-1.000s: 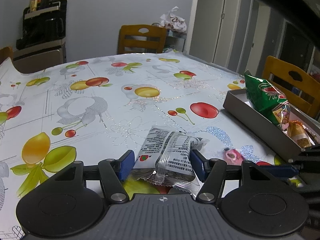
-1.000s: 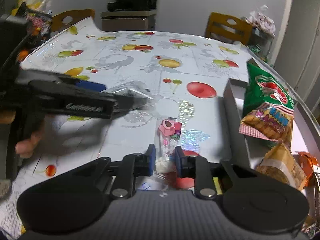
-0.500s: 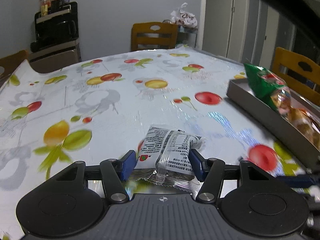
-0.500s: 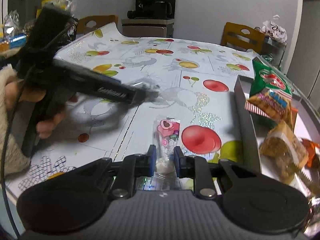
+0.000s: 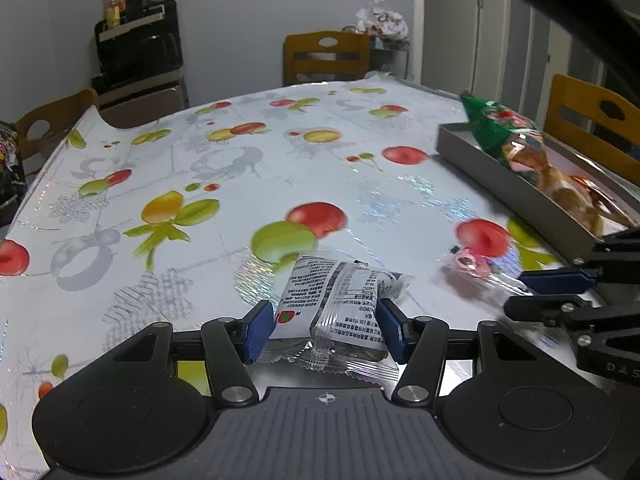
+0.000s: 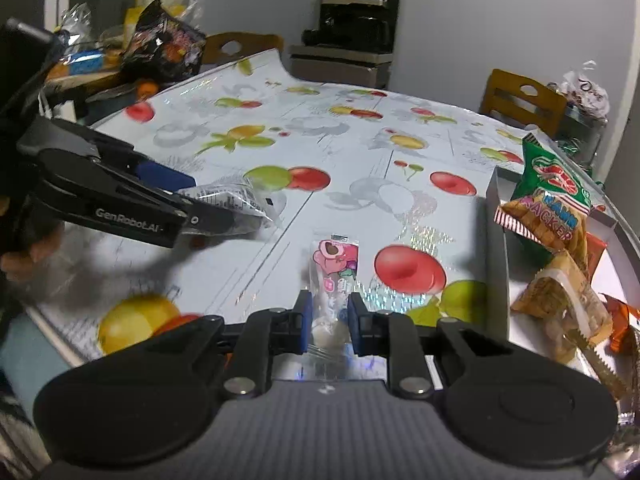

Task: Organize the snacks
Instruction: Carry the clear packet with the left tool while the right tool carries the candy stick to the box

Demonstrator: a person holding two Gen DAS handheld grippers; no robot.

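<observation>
My left gripper (image 5: 326,330) is shut on a silver-white snack packet (image 5: 336,304) with black print, held a little above the fruit-patterned table (image 5: 240,184). In the right wrist view that same left gripper (image 6: 208,208) and its packet (image 6: 232,198) hang at the left. My right gripper (image 6: 329,322) is shut on a clear pink candy packet (image 6: 335,268), which shows blurred (image 5: 476,266) at the right of the left wrist view. A grey tray (image 6: 496,248) at the table's right edge holds a green bag (image 6: 554,178), a cracker bag (image 6: 548,224) and several other snacks.
Wooden chairs (image 5: 326,56) stand around the table. A dark cabinet (image 5: 140,64) is against the back wall. Bagged snacks (image 6: 160,44) are piled on a surface beyond the table's far left corner. A hand (image 6: 28,252) grips the left tool.
Both grippers have drifted across the table with their packets still in them, so the tray now sits further off to the right. The jaws look unchanged.
</observation>
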